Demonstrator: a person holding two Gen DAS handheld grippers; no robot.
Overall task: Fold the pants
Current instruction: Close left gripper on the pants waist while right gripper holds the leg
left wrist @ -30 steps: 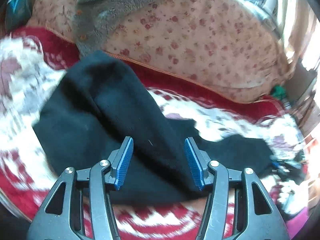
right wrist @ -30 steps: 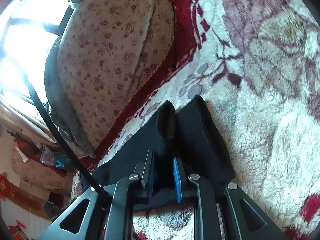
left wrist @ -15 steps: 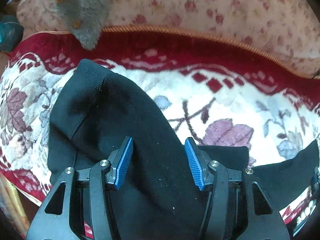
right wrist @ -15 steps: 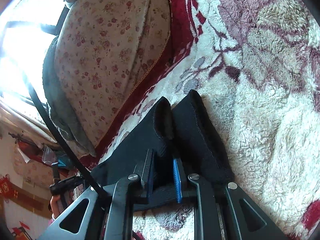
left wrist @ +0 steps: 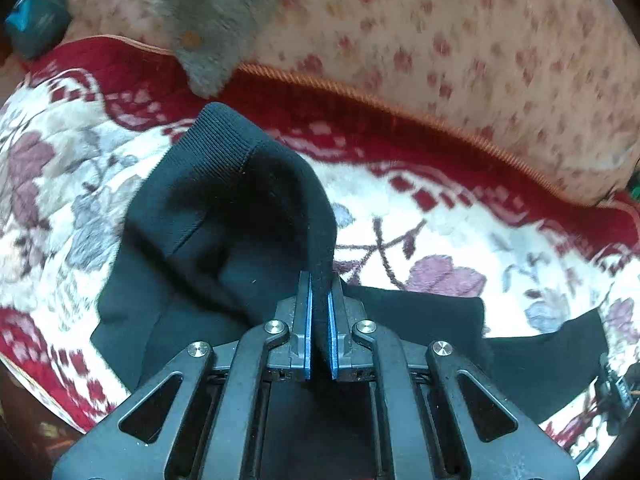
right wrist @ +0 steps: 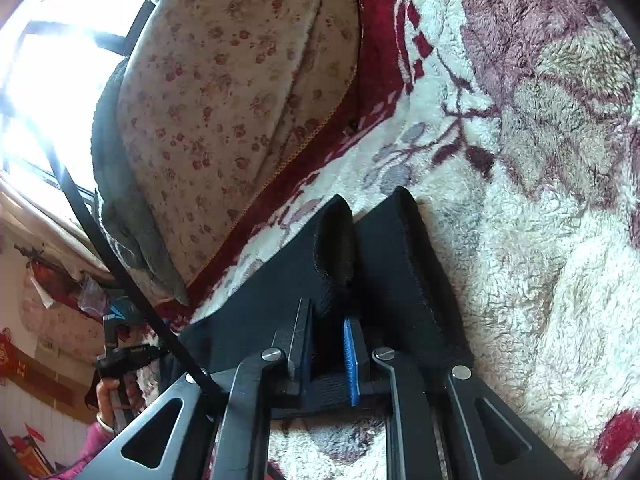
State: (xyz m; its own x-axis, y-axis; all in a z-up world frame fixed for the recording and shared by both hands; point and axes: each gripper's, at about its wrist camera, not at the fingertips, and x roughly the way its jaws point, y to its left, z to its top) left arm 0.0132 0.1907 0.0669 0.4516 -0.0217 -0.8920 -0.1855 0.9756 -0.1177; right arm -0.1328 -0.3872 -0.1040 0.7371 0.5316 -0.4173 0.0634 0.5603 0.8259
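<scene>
The black pants (left wrist: 224,240) lie rumpled on the floral blanket (left wrist: 440,216) near its red edge. The left gripper (left wrist: 319,280) has just closed, pinching a ridge of fabric; the right gripper (right wrist: 328,320) clamps another fold.

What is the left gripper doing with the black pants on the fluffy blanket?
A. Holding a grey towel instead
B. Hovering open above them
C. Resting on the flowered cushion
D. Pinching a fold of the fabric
D: the left gripper has its blue pads closed on a ridge of the black pants, which rises from the blanket.
</scene>
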